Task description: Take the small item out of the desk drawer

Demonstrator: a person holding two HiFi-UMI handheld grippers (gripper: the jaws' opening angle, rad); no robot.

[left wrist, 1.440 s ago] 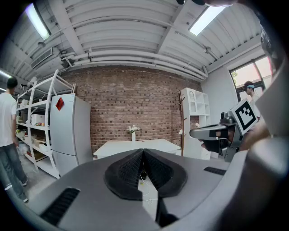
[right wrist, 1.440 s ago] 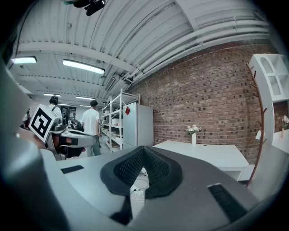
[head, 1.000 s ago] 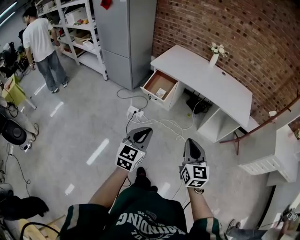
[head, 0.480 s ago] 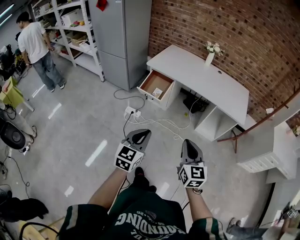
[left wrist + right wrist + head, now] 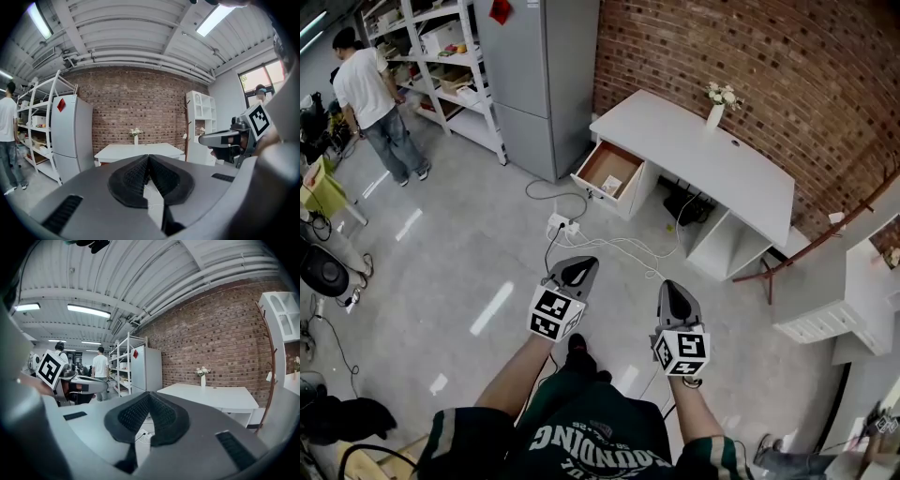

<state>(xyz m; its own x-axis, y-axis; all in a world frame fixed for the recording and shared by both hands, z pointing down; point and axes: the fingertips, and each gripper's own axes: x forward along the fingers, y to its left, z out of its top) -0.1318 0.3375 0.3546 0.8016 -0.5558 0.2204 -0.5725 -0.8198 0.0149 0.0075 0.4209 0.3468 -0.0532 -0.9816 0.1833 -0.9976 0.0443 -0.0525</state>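
Observation:
A white desk [image 5: 703, 159] stands against the brick wall, its left drawer [image 5: 607, 170] pulled open. A small white item [image 5: 612, 185] lies on the drawer's brown bottom near its front right corner. My left gripper [image 5: 578, 270] and right gripper [image 5: 670, 292] are held side by side over the floor, well short of the desk. Both are shut with nothing between the pads [image 5: 148, 173]. In the gripper views the desk [image 5: 138, 151] [image 5: 213, 396] shows far ahead with a vase of flowers on it.
A power strip [image 5: 561, 224] and white cables [image 5: 623, 247] lie on the floor between me and the drawer. A grey fridge [image 5: 546, 80] stands left of the desk, with metal shelving [image 5: 441, 66] and a person [image 5: 370, 98] beyond. A coat rack [image 5: 825, 246] leans at the right.
The desk and drawer have shifted slightly left and up in the head view as I step nearer. Both grippers stay shut and have risen a little in the picture.

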